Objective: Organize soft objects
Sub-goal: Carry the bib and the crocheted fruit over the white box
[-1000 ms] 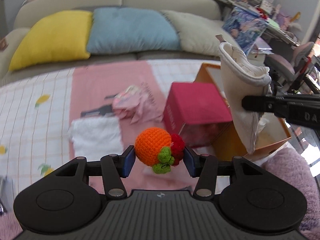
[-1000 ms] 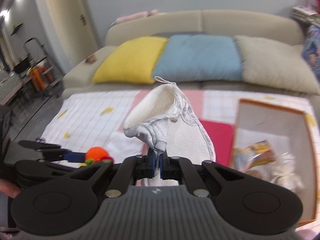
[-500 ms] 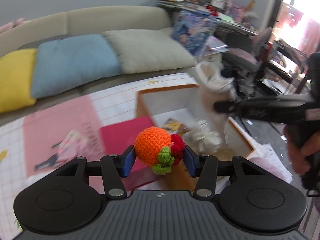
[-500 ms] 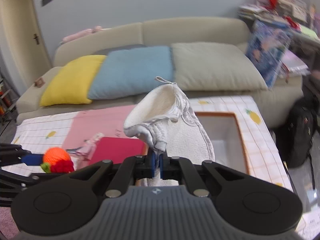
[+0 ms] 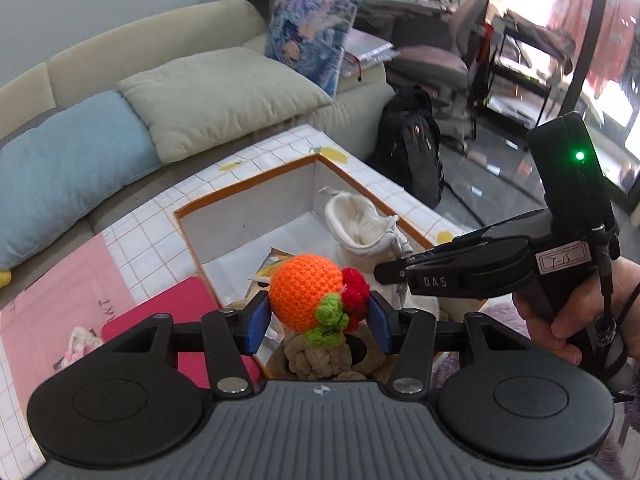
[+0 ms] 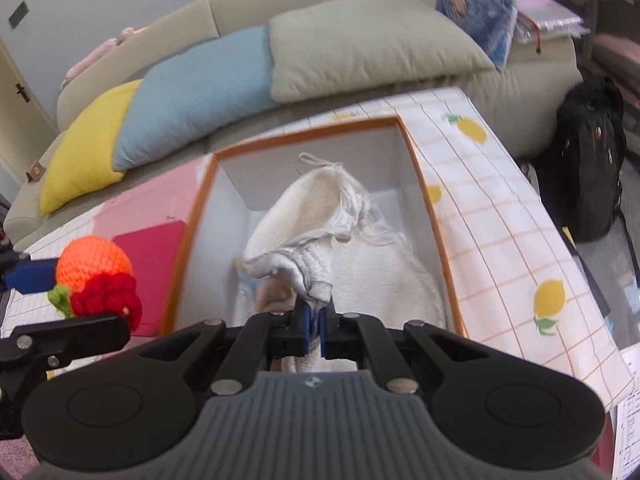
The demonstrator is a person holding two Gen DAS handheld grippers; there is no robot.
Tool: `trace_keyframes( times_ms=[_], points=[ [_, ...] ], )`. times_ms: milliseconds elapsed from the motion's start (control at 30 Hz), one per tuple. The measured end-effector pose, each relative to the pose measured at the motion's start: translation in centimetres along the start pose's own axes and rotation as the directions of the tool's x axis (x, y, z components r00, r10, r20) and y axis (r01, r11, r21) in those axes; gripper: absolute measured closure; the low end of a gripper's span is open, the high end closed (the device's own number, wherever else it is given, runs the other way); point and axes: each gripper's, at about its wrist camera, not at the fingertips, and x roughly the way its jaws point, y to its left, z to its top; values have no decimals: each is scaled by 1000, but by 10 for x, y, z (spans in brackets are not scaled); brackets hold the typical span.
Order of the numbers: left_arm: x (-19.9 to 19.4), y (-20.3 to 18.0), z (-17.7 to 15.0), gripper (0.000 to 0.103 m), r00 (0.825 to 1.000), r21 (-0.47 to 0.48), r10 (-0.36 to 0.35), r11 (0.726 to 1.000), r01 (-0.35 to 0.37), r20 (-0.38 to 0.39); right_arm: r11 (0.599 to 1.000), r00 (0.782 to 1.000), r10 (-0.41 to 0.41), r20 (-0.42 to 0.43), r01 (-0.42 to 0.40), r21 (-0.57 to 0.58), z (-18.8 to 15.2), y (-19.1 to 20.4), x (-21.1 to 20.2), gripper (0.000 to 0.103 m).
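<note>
My left gripper [image 5: 316, 316] is shut on a crocheted orange ball toy [image 5: 306, 294] with red and green knots. It hangs over the near left corner of the orange-rimmed box [image 5: 240, 190]. My right gripper [image 6: 314, 316] is shut on a white fluffy cloth [image 6: 320, 232], which droops down inside the box [image 6: 424, 184]. In the left wrist view the right gripper [image 5: 384, 272] reaches in from the right with the cloth [image 5: 364, 232] bunched in front of it. A brown plush [image 5: 320, 356] lies in the box under the toy.
A red flat case [image 5: 176, 316] lies left of the box on a pink mat [image 5: 60, 304]. The sofa behind holds blue [image 5: 68, 168] and grey cushions [image 5: 224, 92]. A black backpack [image 5: 412, 148] stands beyond the table's right edge. A person's hand [image 5: 560, 320] grips the right tool.
Both grippers have swung right, from over the pink mat to over the box. The white cloth has sunk into the box. Neither grip has changed.
</note>
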Motion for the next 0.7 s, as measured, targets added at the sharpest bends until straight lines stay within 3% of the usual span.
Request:
trace_keyframes(
  times_ms=[500, 700],
  points=[
    [58, -8, 3, 45, 991, 117, 47, 993, -33, -122, 997, 986, -74, -148, 74, -8, -9, -20, 52, 97],
    [73, -13, -4, 44, 987, 167, 34, 986, -7, -160, 999, 990, -46, -131, 45, -11, -12, -22, 41, 82]
  ],
)
